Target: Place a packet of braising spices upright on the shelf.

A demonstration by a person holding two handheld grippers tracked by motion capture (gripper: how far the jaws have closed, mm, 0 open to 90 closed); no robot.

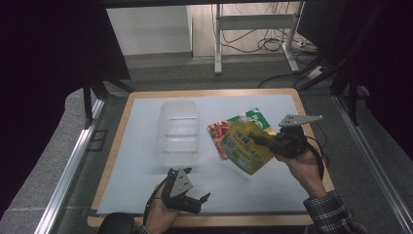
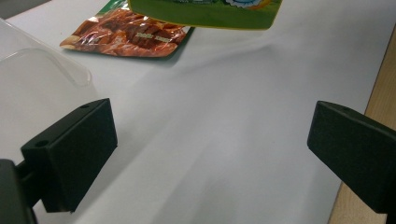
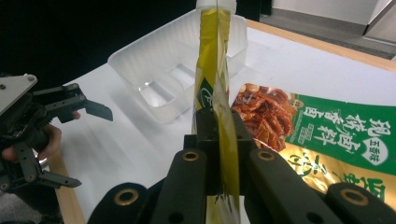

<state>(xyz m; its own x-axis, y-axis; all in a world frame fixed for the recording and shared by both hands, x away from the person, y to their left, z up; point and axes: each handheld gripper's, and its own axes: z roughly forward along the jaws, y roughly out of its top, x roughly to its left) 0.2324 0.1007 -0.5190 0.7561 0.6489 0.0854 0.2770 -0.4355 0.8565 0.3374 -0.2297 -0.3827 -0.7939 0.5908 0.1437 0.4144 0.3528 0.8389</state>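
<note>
A yellow-green spouted pouch point(image 1: 245, 147) hangs above the white mat, and my right gripper point(image 1: 259, 142) is shut on its edge. In the right gripper view the pouch point(image 3: 214, 70) is edge-on between the closed jaws, with its white cap on top. Under it lies a flat red and green food packet point(image 1: 220, 130), also visible as the packet point(image 3: 322, 133) and the packet point(image 2: 126, 35). A clear plastic container point(image 1: 179, 127) stands left of the pouch. My left gripper point(image 1: 194, 197) rests open near the front edge, with nothing between its pads point(image 2: 74, 154).
A white mat point(image 1: 146, 190) covers a wooden table point(image 1: 115, 141) whose edge point(image 2: 373, 98) runs close by the left gripper's right jaw. Metal rails flank the table. Desk legs and cables lie on the floor beyond the far edge.
</note>
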